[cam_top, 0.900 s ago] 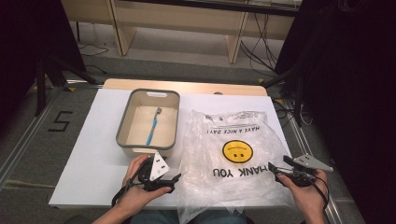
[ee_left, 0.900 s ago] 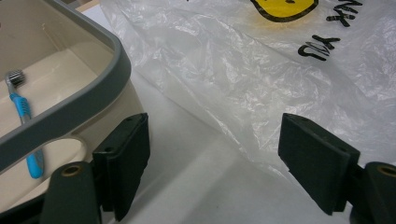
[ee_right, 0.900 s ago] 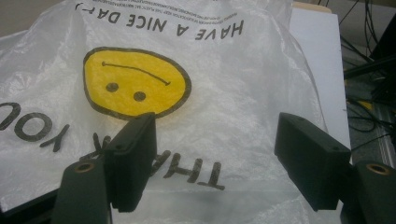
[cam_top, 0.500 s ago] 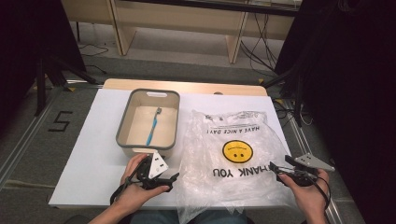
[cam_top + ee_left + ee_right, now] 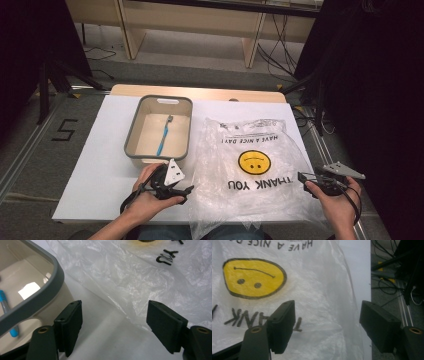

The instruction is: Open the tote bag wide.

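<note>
A clear plastic bag printed with a yellow smiley and "THANK YOU" lies flat on the white table. My left gripper rests at the bag's left edge, just in front of the bin, jaws open. In the left gripper view its open jaws frame bare table and the bag's rim. My right gripper hovers at the bag's right edge, open. In the right gripper view the jaws stand wide over the bag, nothing pinched.
A beige bin with a grey rim stands left of the bag, with a blue toothbrush lying inside it. The bin's corner is close to my left jaw. The table's right edge drops to floor with cables.
</note>
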Action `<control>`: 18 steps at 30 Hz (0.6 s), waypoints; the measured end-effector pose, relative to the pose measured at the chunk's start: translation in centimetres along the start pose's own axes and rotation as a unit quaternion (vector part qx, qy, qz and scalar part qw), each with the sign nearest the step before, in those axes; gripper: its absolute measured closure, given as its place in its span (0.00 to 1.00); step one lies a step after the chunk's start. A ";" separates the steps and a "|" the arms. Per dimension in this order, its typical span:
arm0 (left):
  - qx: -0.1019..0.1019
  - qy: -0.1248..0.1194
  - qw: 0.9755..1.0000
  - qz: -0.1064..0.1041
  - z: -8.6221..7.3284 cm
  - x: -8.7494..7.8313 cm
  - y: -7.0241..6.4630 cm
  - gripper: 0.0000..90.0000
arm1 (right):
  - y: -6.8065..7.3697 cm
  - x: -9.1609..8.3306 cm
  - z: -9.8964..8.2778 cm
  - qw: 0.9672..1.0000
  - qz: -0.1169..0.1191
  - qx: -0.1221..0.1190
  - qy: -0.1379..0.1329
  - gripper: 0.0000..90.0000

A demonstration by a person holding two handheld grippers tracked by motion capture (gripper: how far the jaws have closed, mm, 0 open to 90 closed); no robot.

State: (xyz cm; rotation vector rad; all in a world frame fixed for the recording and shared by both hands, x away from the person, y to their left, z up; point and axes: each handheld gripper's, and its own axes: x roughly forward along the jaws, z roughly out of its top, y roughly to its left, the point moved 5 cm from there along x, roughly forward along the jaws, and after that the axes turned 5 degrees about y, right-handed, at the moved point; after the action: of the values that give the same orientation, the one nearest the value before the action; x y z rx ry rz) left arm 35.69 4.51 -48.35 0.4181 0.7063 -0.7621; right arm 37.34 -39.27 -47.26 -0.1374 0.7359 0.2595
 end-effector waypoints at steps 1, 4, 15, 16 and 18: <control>-0.001 0.005 1.000 -0.004 0.0 0.2 0.0 0.34 | -0.3 0.0 -0.3 1.000 -0.004 0.003 0.009 0.33; -0.008 0.018 1.000 -0.014 0.1 0.6 -0.1 0.37 | -0.7 0.2 -0.7 1.000 -0.008 0.011 0.028 0.33; -0.034 0.079 0.995 -0.041 -0.1 3.5 -0.8 0.44 | -1.4 1.3 -2.1 0.996 -0.008 0.033 0.088 0.40; -0.037 0.085 0.995 -0.044 -0.2 3.7 -0.8 0.44 | -1.4 1.3 -2.1 0.996 -0.008 0.033 0.088 0.40; -0.045 0.093 0.993 -0.051 -0.3 4.2 -0.8 0.48 | -1.6 1.7 -2.6 0.994 -0.008 0.037 0.105 0.44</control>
State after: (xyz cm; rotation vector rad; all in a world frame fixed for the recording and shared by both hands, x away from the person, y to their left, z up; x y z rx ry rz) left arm 37.14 2.14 -51.59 0.3761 0.9397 -0.7910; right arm 37.34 -41.01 -50.27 -0.1007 0.9524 0.2032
